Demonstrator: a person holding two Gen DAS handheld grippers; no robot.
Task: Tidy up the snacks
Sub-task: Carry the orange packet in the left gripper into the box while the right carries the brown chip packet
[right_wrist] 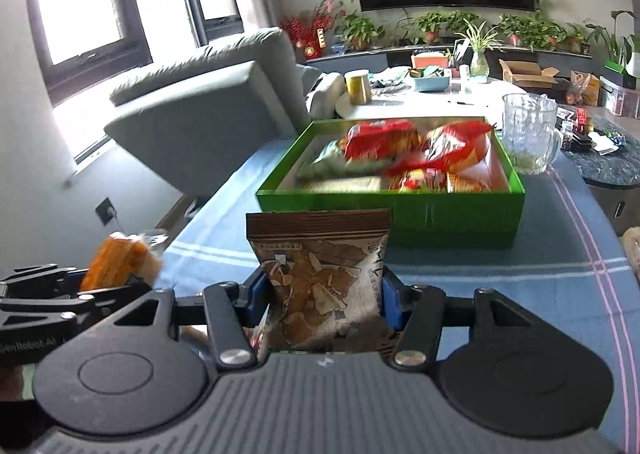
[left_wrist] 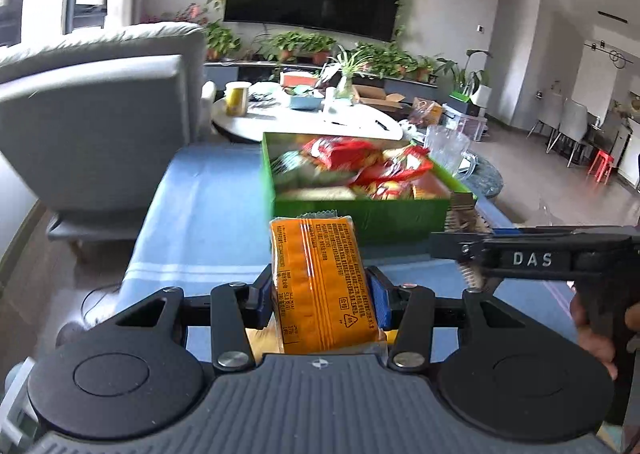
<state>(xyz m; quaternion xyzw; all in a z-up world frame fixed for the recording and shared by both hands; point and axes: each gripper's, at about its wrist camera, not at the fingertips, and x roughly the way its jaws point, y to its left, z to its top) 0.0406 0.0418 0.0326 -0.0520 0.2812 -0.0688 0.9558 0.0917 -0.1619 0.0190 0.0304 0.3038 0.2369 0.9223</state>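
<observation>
My left gripper (left_wrist: 322, 294) is shut on an orange snack packet (left_wrist: 324, 278), held upright above the blue tablecloth. My right gripper (right_wrist: 320, 294) is shut on a brown chip packet (right_wrist: 320, 274). Ahead of both stands a green box (left_wrist: 372, 220) (right_wrist: 452, 214) holding several red, green and yellow snack packets (right_wrist: 380, 140). In the left wrist view the right gripper (left_wrist: 460, 250) reaches in from the right with the brown packet (left_wrist: 462, 214) near the box's front right corner. In the right wrist view the left gripper (right_wrist: 80, 286) with the orange packet (right_wrist: 116, 258) is at the left.
A glass pitcher (right_wrist: 528, 134) stands right of the box. A grey sofa (left_wrist: 100, 122) is to the left. A white round table (left_wrist: 304, 118) with a yellow can and clutter lies beyond, with a TV and potted plants behind.
</observation>
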